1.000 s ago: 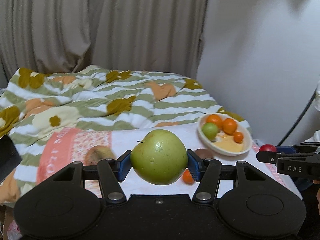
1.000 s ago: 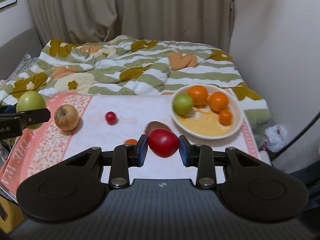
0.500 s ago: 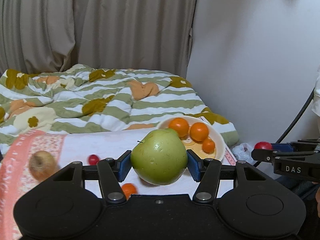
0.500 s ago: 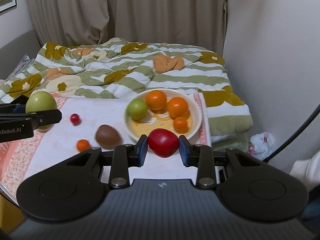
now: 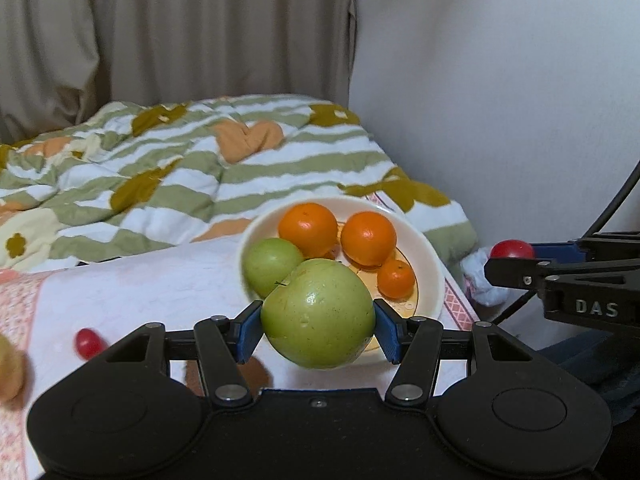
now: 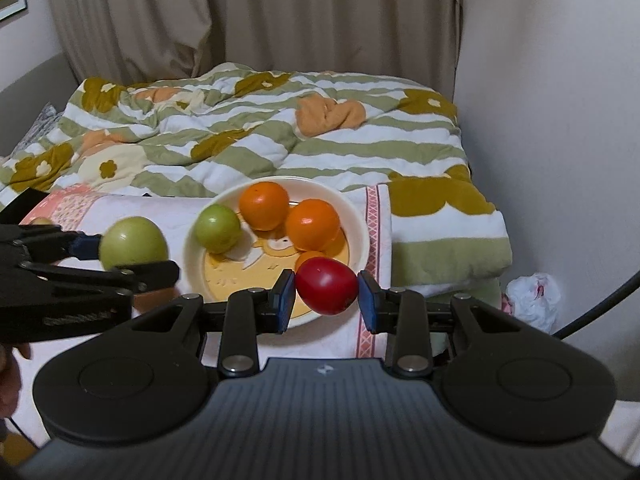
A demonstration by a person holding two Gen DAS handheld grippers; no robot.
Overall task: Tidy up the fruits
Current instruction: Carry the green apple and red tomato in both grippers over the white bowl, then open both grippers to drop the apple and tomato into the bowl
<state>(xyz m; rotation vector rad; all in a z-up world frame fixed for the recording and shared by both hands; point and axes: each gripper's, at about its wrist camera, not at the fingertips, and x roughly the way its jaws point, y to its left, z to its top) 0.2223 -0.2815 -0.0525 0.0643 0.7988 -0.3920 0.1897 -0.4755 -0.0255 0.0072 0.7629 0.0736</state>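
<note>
My left gripper (image 5: 318, 322) is shut on a large green apple (image 5: 318, 312) and holds it above the near rim of the cream bowl (image 5: 430, 264). The bowl holds a small green apple (image 5: 270, 266), two oranges (image 5: 308, 228) and a small tangerine (image 5: 396, 278). My right gripper (image 6: 326, 298) is shut on a red tomato (image 6: 326, 286) over the bowl's (image 6: 360, 224) near right edge. The left gripper with its apple (image 6: 132, 244) shows at the left of the right wrist view.
A small red fruit (image 5: 88, 342), a brown fruit (image 5: 256, 376) and a yellowish fruit (image 5: 8, 368) lie on the white and pink cloth (image 5: 140, 288). A striped quilt (image 6: 260, 136) lies behind. The wall (image 5: 500, 100) and a crumpled bag (image 6: 534, 300) are to the right.
Both grippers have moved toward the bowl with their fruit held. The bowl now sits right under and ahead of both.
</note>
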